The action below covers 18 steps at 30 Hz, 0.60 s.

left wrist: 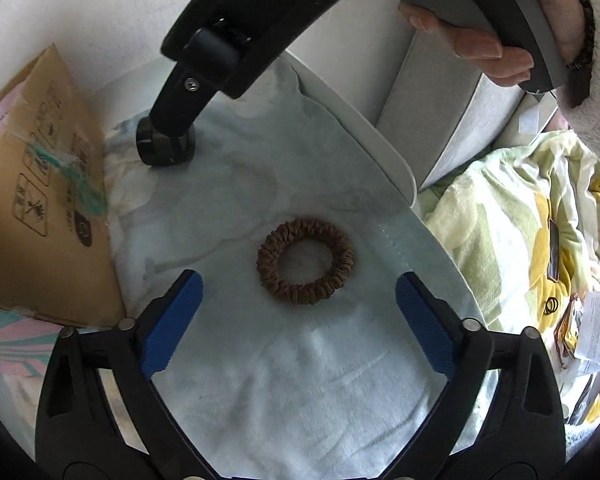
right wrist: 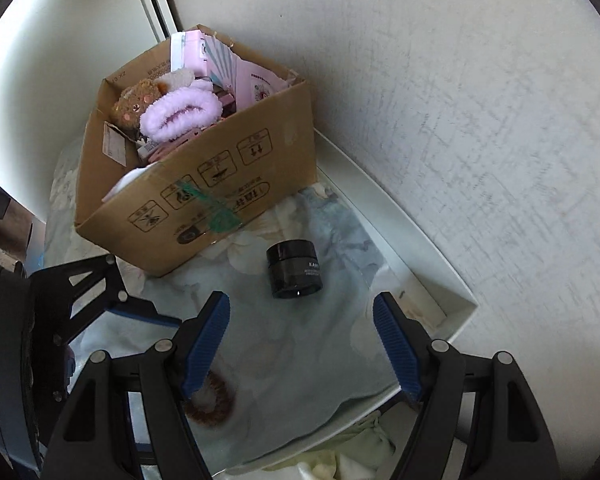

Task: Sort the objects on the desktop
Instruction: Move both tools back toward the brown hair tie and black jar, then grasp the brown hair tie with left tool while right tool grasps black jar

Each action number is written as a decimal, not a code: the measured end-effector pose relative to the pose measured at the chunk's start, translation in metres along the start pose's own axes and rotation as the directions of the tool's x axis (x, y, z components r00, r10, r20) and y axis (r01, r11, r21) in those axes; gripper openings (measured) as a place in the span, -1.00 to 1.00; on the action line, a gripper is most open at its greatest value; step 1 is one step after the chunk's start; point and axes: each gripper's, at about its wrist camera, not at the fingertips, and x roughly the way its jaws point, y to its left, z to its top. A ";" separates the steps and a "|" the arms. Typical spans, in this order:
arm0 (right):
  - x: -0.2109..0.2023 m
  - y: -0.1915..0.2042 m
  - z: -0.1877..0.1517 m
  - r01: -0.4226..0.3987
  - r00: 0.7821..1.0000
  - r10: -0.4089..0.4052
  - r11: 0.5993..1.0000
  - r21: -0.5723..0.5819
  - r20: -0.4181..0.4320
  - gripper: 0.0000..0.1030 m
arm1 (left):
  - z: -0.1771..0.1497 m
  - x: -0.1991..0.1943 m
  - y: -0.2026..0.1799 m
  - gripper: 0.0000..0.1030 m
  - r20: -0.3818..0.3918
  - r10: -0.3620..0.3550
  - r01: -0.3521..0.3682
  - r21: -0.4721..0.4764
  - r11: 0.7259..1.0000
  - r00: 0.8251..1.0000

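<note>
Both tongs standing apart: left gripper (left wrist: 298, 298) hovering over brown scrunchie (left wrist: 305, 261) lying mid-desk on pale cloth (left wrist: 260, 380), right gripper (right wrist: 302, 340) facing black jar (right wrist: 295, 269) sitting beside cardboard box (right wrist: 204, 184) near desk's back edge.

Gripper arm (left wrist: 260, 20): a white letter "D" stood on the black body, with the start of another letter cut off at the frame's edge.
Jar (right wrist: 295, 269): white lettering began "KA"; the rest, and the smaller line under it, was too small to read.
Box (right wrist: 204, 184): its side carried a row of square handling pictograms, one with two arrows, and a line of printed characters I couldn't make out.
Box flap (right wrist: 140, 69): small printed digits and letters, illegible.
Paper slip (left wrist: 598, 330): fine print, unreadable.
</note>
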 end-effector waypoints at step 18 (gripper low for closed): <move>0.034 0.005 0.004 0.004 1.000 -0.004 0.996 -0.088 0.001 0.01 | -0.002 -0.002 0.002 0.26 0.052 0.053 -0.054 0.017 0.998 0.997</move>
